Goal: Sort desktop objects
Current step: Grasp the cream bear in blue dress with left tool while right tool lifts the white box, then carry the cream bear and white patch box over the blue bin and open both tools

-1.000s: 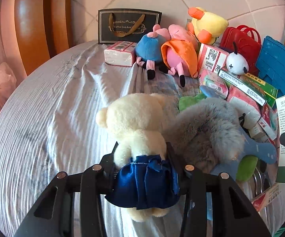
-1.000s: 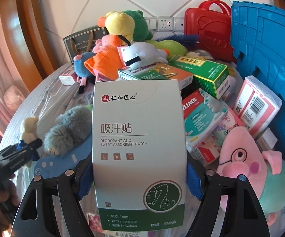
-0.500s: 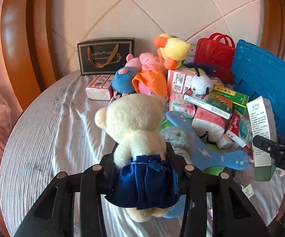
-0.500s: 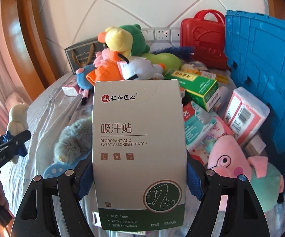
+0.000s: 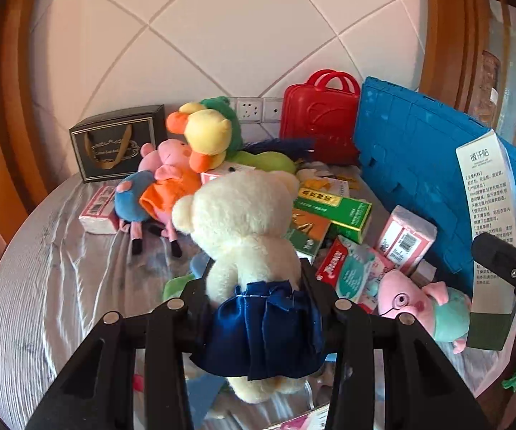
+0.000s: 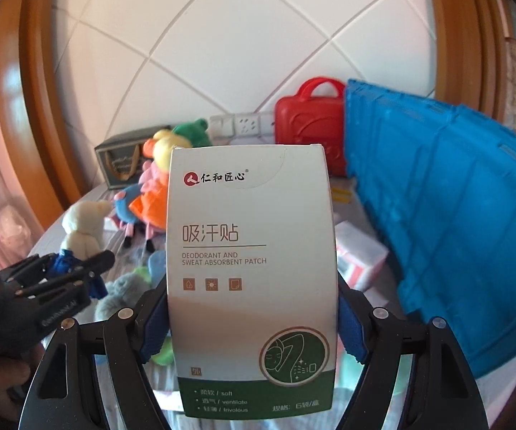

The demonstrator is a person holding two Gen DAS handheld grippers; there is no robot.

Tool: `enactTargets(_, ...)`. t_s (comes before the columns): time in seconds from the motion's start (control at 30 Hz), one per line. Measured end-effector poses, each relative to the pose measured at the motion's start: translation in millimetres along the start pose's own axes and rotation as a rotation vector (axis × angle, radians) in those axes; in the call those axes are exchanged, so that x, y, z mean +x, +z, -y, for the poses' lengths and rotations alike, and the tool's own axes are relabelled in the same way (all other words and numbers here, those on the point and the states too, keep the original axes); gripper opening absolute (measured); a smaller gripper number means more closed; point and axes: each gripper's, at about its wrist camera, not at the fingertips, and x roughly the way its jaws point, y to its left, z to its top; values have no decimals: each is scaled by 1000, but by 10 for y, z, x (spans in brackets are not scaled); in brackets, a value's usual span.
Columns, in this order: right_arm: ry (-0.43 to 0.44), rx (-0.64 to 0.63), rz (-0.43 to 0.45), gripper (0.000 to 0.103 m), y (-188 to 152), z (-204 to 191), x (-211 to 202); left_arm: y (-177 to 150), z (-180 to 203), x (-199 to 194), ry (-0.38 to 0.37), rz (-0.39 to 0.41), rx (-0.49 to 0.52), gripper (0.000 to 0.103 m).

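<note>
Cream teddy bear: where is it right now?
The cream teddy bear is clamped in the left gripper, held above the pile of toys and boxes. The right wrist view shows it at the left, beside the orange-dressed pig plush.

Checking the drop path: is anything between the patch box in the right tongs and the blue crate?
Nothing visible. The patch box, shut in the right tongs, is held above the clutter, with the blue crate to its right.
</note>
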Motion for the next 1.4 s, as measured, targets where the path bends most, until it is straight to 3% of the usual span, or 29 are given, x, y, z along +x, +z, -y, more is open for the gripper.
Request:
enactTargets(0.17,-57,36,60,77,187,326,-366,346,575,-85,-81,37,51,41)
enactTargets(0.4,-150,83,165,77,577,905,-1063,1050,1612,-401,-279,104,125,41)
enactTargets(0.6,-291,130,221,77,923,1570,-1491,1489,2538,-429,-393,98,198,41)
enactTargets(0.83,-403,150,211,77,1139,2163,-1483,1692,3384,-238,-435,64,252,41)
enactTargets(1.17,-472,215,187,78,1107,2764,-1339,1720,3674,53,-390,37,269,41)
enactTargets(1.2,-486,220,184,80,1105,2817,-1322,1728,3678,77,-387,38,267,42)
enactTargets(1.23,-503,225,176,97,1114,2854,-1297,1744,3682,106,-382,37,265,47)
enactTargets(1.27,-510,233,175,103,1119,2892,-1288,1757,3687,127,-376,36,264,51)
enactTargets(1.33,-519,246,181,103,1135,2952,-1279,1780,3697,138,-365,45,270,69)
enactTargets(1.4,-515,246,182,103,1155,2990,-1270,1790,3707,119,-371,62,277,81)
